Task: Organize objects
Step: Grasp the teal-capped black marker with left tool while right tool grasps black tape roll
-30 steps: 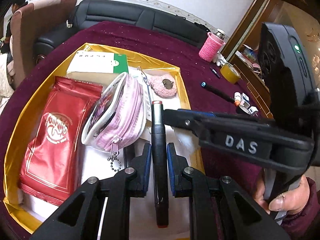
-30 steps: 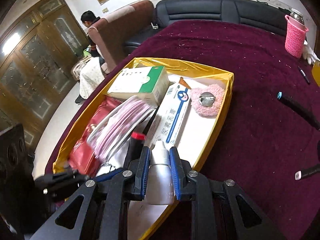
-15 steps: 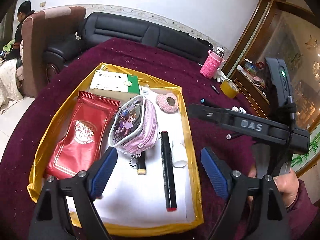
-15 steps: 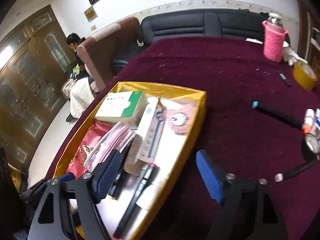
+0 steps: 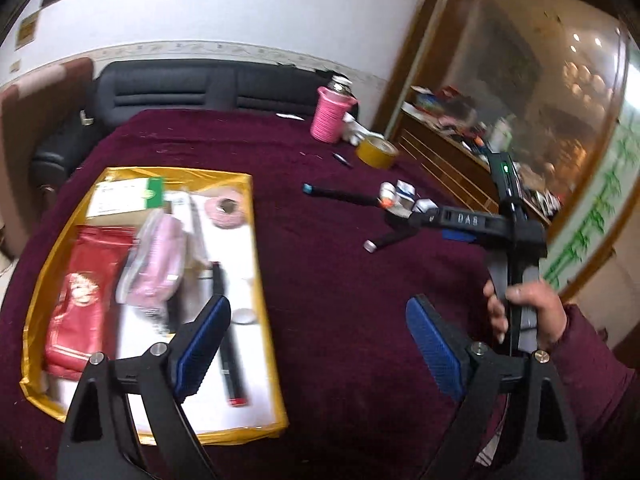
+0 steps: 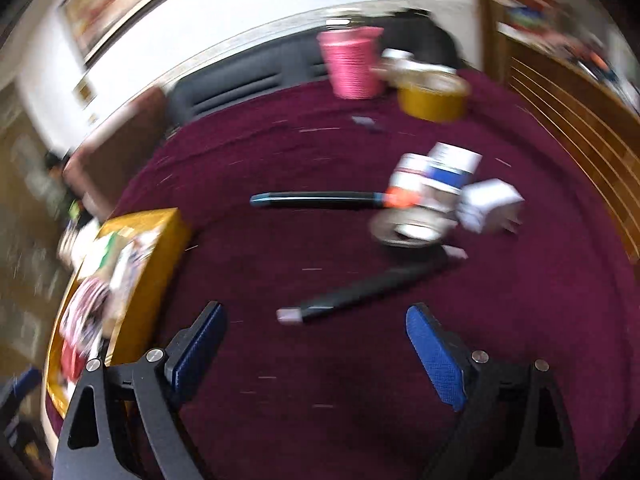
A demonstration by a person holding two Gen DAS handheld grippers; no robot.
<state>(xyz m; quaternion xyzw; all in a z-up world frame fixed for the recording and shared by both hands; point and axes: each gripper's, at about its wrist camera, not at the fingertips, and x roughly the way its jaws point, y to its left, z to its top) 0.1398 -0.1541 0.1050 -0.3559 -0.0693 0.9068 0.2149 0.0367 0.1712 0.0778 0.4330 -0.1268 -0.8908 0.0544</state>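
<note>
Now | gold tray (image 5: 256,240): crowded, red-capped black marker (image 5: 228,336) inside | both tools just spread apart, empty

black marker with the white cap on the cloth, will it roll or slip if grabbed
The long black marker with a white cap looks rigid and round, so it may roll on the maroon tablecloth. Its smooth barrel might slip; gripping mid-length seems safest.

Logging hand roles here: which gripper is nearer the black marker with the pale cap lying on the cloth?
Right. The right gripper hangs open just short of that marker; the left gripper is open by the gold tray, well away from it.
</note>
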